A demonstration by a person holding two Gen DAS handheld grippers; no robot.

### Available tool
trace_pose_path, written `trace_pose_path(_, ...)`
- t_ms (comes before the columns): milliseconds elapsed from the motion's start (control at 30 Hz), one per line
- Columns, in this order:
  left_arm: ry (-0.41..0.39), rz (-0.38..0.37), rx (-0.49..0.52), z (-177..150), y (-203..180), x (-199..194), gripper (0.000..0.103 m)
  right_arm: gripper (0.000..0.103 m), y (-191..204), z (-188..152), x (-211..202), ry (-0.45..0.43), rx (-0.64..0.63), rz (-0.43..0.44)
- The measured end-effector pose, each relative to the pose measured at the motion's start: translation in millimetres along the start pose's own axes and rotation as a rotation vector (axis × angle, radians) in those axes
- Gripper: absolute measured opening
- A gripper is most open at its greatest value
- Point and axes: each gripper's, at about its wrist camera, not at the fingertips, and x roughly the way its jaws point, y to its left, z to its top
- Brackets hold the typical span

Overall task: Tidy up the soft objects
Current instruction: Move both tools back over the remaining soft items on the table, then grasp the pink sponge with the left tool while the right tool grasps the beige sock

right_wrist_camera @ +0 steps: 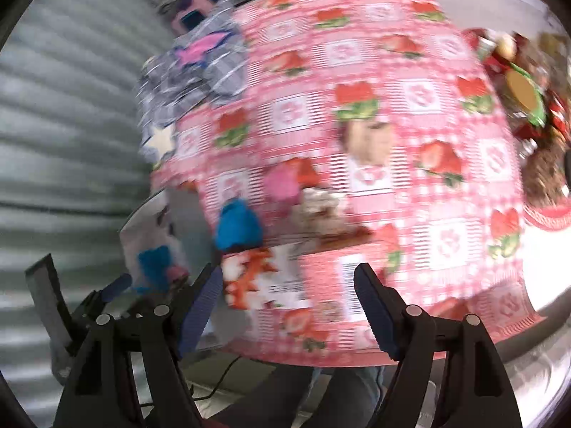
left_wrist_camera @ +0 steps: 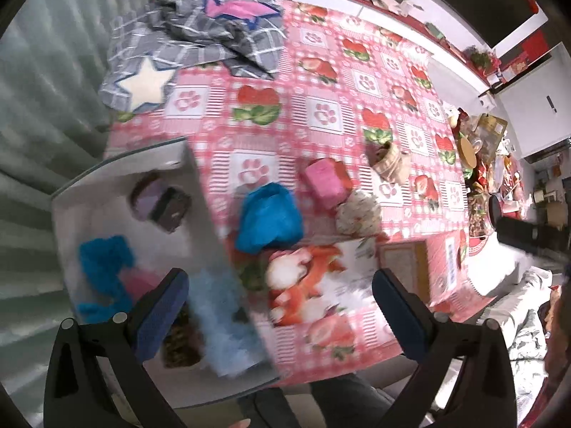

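Note:
My left gripper (left_wrist_camera: 282,306) is open and empty above the table's near edge. Ahead of it lie an orange-and-white patterned cloth (left_wrist_camera: 303,281), a blue soft bundle (left_wrist_camera: 269,217), a pink soft block (left_wrist_camera: 324,180), a floral pouch (left_wrist_camera: 358,214) and a beige item (left_wrist_camera: 390,160). A grey bin (left_wrist_camera: 107,214) at the left holds a blue knit piece (left_wrist_camera: 103,267), a purple-brown item (left_wrist_camera: 160,203) and a light blue cloth (left_wrist_camera: 225,321). My right gripper (right_wrist_camera: 285,306) is open and empty, over the orange-and-white cloth (right_wrist_camera: 257,278) near the blue bundle (right_wrist_camera: 237,226). The right view is blurred.
A pink strawberry tablecloth (left_wrist_camera: 321,107) covers the table. A grey checked blanket (left_wrist_camera: 200,39) with a star lies at the far left corner. A small cardboard box (left_wrist_camera: 407,260) sits near the front right. Clutter (left_wrist_camera: 478,164) crowds the right edge. A corrugated wall (left_wrist_camera: 43,107) stands at the left.

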Motion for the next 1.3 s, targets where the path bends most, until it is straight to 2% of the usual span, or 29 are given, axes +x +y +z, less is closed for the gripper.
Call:
trace_pose_path(200,0.104,0.003,-0.001,38,-39,52,0.103,0.077,-63,-3,4,0.025,0.095,-0.005)
trace_pose_path(300,0.171,-0.001,-0.041,59,-51,88,0.103,0.077,-97,-7,9,0.046,0.148,-0.002)
trace_pose_path(467,0.239,0.017,-0.113,85,-60,136,0.103,0.077,-142,-13,21,0.085,0.218,-0.001)
trace_pose_path(667,0.311,0.092,-0.133,101,-69,188,0.103,0.077,-178,-14,40,0.142,0.273,0.004)
trace_pose_path(933,0.390,0.120,-0.181,99,-66,221,0.103,0.077,-193,-3,62,0.195,0.259,0.009)
trace_pose_path(1067,0.403,0.133,-0.239,94,-57,228,0.103,0.077,-184,12,73,0.201,0.211,-0.002)
trace_pose_path(1300,0.416,0.140,-0.237,92,-52,232,0.103,0.077,-151,62,103,0.189,0.076,-0.036)
